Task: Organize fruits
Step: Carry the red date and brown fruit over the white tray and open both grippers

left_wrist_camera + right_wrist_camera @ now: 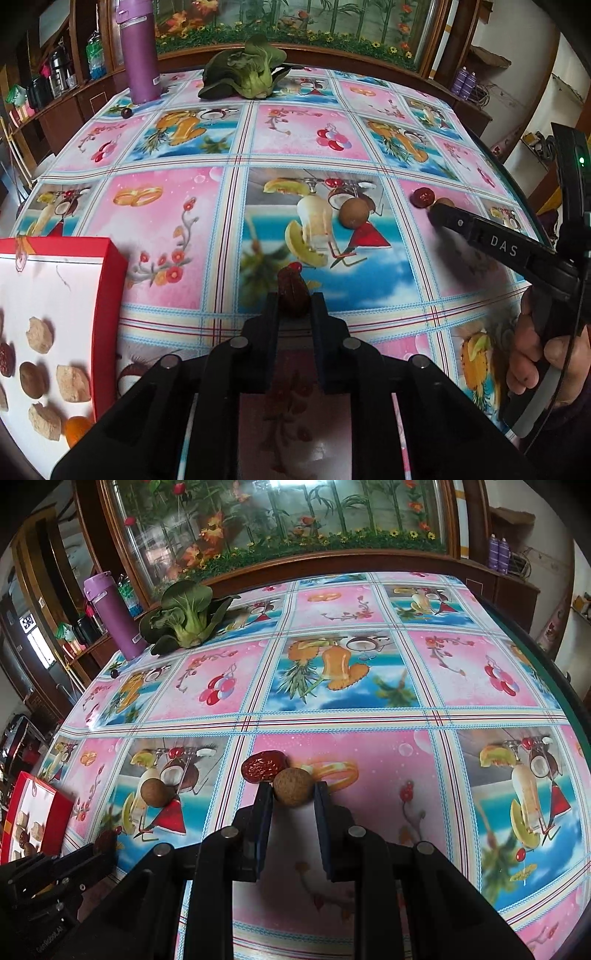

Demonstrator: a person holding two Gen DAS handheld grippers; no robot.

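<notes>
- Left wrist view: the left gripper (293, 304) is closed on a dark red dried date (292, 295), which sits between its two fingertips, just above the patterned tablecloth (177, 229).
- At the lower left stands a red box (110, 295) with a white inside. In it lie pale dried pieces (40, 334), a brown round fruit (33, 374), a red date at the edge and a small orange fruit (77, 428).
- In the middle of the table one brown round longan (354, 211) lies alone.
- At the right, the right gripper (437, 212) reaches to a second longan (444, 202), which lies just beside a red date (423, 196). A hand (543, 362) holds its handle.
- At the far side there are a purple bottle (138, 51), a green leafy vegetable (247, 70) and a small dark fruit (126, 112).
- Right wrist view: the right gripper (293, 795) has its fingers apart, and the longan (293, 786) lies between the tips. It touches the left finger; at the right finger a gap shows, so the fruit is not gripped.
- The red date (263, 767) touches this longan at its far left side.
- The other longan (156, 792) lies well to the left, and the red box (59, 812) stands at the left edge.
</notes>
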